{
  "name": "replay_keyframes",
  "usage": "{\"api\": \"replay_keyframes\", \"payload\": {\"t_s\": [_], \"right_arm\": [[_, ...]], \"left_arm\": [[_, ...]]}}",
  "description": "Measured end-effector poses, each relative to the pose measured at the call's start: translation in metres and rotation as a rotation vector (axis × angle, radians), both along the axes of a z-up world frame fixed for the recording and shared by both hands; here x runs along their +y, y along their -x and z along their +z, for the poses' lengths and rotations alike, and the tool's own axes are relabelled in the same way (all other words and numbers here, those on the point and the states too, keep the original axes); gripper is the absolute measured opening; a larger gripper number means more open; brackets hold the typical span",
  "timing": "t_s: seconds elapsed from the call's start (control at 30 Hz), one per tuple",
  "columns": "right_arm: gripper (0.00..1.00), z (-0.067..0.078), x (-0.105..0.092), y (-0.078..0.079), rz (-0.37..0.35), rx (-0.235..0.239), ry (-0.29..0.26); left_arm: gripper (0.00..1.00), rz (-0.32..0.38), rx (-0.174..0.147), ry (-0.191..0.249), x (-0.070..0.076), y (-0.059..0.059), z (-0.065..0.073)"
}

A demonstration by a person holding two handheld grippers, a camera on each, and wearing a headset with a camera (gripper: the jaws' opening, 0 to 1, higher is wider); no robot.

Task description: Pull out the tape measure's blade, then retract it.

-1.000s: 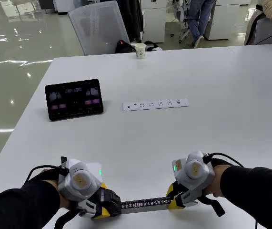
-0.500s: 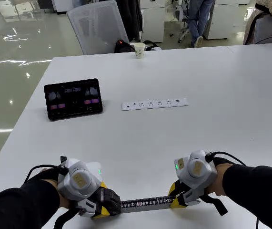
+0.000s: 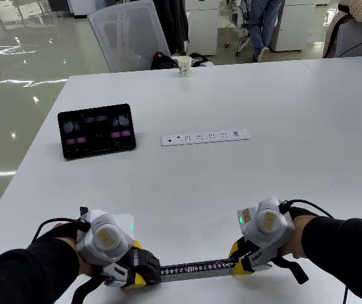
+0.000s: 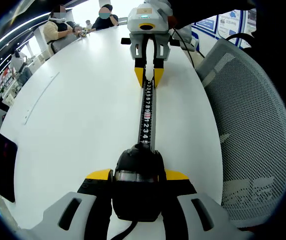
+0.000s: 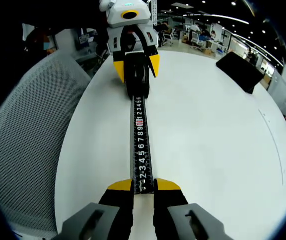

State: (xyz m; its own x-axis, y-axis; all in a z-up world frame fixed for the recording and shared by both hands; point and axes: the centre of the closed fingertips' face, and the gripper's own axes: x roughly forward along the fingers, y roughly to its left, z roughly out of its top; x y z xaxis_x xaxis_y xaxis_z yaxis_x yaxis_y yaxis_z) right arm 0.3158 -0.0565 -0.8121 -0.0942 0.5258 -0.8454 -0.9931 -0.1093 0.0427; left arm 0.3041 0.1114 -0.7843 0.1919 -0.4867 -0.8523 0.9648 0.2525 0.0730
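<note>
A black tape measure case point(image 4: 138, 177) sits clamped in my left gripper point(image 4: 138, 176), low at the near table edge point(image 3: 144, 266). Its blade point(image 3: 196, 269), printed with numbers, runs flat over the white table point(image 3: 231, 183) to my right gripper point(image 3: 239, 266). The right gripper point(image 5: 143, 186) is shut on the blade's end point(image 5: 141, 182), yellow fingertips point(image 5: 121, 185) pinching it. In the left gripper view the blade point(image 4: 147, 112) stretches ahead to the other gripper point(image 4: 149, 80). In the right gripper view the blade point(image 5: 139, 140) leads to the case point(image 5: 135, 75).
A dark tablet point(image 3: 97, 130) stands at the left of the table. A white power strip point(image 3: 205, 137) lies in the middle. A paper cup point(image 3: 184, 65) sits at the far edge by a grey mesh chair point(image 3: 133, 31). Another mesh chair point(image 4: 255, 135) is close behind the near edge.
My right gripper has drawn slightly further right with the blade's end, so a little more blade shows. The left gripper with the case has stayed put.
</note>
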Motion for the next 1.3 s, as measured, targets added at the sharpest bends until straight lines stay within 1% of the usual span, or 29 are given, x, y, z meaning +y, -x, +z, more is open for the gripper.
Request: {"api": "replay_keyframes", "payload": {"t_s": [0.2, 0.43, 0.83, 1.3], "right_arm": [[0.11, 0.0, -0.003, 0.0, -0.006, 0.001, 0.002], [0.11, 0.001, -0.004, 0.0, -0.005, 0.001, 0.005], [0.11, 0.002, -0.01, -0.002, -0.01, 0.005, 0.005], [0.11, 0.002, -0.018, -0.003, -0.015, 0.006, 0.009]], "left_arm": [[0.32, 0.002, 0.0, 0.002, 0.0, 0.0, 0.0], [0.32, 0.0, 0.001, -0.007, 0.0, 0.0, 0.001], [0.32, 0.005, 0.0, 0.0, 0.001, 0.0, 0.002], [0.32, 0.011, -0.001, -0.001, 0.002, -0.001, 0.003]]}}
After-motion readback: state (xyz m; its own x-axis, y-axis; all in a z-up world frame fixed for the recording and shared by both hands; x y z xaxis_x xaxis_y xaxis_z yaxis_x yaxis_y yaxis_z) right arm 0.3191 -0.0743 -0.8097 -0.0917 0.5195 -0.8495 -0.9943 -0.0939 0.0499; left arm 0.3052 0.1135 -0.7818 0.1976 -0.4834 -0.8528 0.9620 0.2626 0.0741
